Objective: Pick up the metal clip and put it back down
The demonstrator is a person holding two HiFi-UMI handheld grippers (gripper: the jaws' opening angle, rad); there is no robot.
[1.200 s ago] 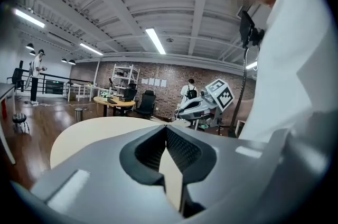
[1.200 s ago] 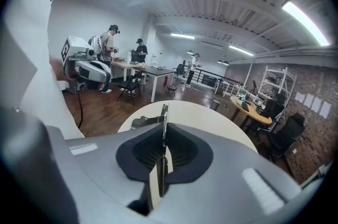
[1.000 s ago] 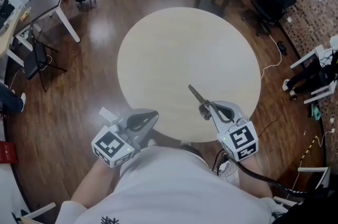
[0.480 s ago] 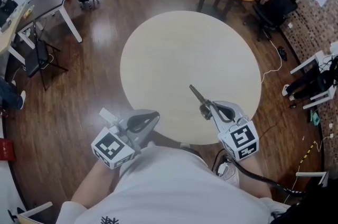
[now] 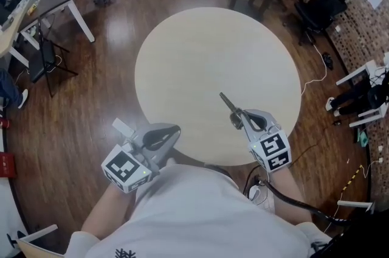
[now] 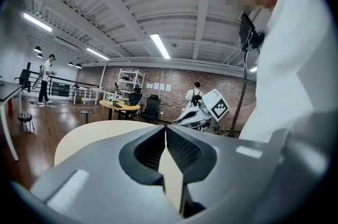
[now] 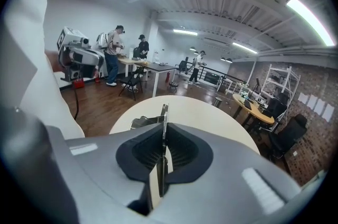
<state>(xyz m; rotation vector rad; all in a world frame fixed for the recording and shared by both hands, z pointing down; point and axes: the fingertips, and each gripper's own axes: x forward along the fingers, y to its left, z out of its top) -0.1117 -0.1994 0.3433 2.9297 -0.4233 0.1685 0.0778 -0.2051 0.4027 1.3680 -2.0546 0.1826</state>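
R gripper point(image 5: 239, 119) clamped on metal clip point(image 5: 227, 104), apparently lifted over round table point(image 5: 200, 50) — pickup looks done, set-down left; L gripper point(image 5: 175, 130) closed, empty

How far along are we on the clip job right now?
Done: the pick-up looks made. The right tool is shut on the metal clip, which sticks out forward over the round table. In hand: the clip appears held above the tabletop. Left: setting it back down and letting go. The left tool is shut and empty at the table's near edge.
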